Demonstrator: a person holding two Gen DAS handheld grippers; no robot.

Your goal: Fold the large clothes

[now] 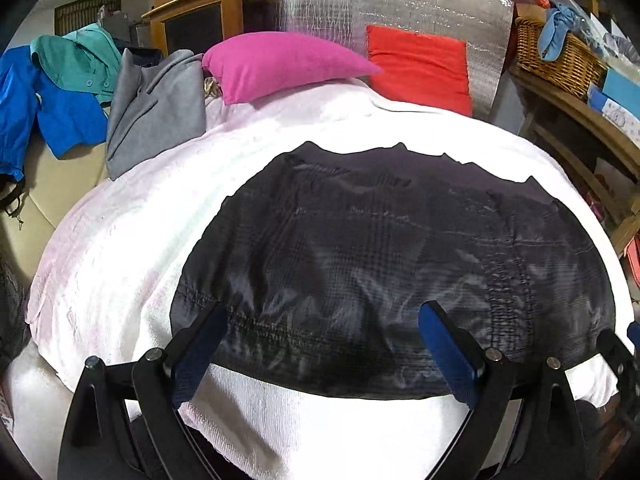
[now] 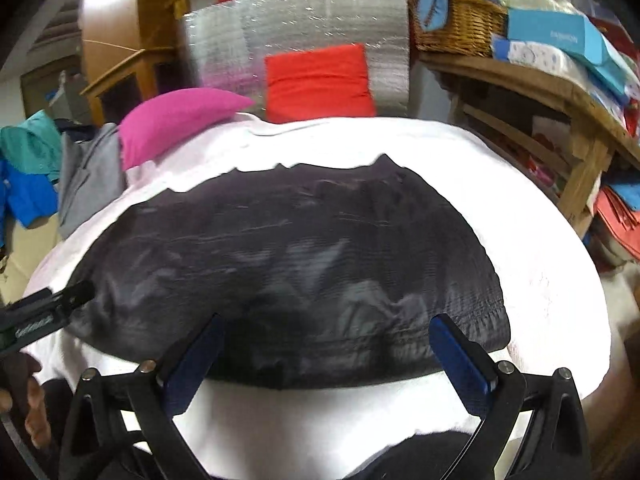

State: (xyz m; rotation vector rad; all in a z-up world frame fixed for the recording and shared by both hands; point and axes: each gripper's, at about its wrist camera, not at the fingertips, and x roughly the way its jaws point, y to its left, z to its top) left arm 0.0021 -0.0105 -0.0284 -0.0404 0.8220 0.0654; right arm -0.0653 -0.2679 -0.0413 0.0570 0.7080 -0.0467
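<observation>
Blue pads on both sets of fingers, spread wide, nothing pinched between them. Left gripper (image 1: 322,320) hovering over the near hem of the dark garment (image 1: 384,248), fingers (image 1: 444,344) splayed apart with shiny cloth showing in the gap. Same deal on the right gripper (image 2: 328,336): wide open, empty, poised above the near edge of that same dark garment (image 2: 288,248). Left tool also poking into the right wrist view at the far left edge, plus a bit of a hand (image 2: 32,404) down in that corner.

Garment looks like a thin, glossy, faintly checked fabric, lying flat and roughly rectangular, already folded by the looks of it, far edge a bit ragged. Sitting in the middle of a white towel-like cover (image 1: 120,248) spread over the bed.

Further out: pink pillow (image 1: 280,64) and red cushion (image 1: 420,72) at the head end, silver foil-ish panel (image 1: 400,4) behind them. Grey garment (image 1: 152,112), teal garment (image 1: 76,60) and blue jacket (image 1: 48,116) heaped off to the left. Wicker basket (image 1: 556,60) on a wooden shelf (image 2: 532,80) to the right.
</observation>
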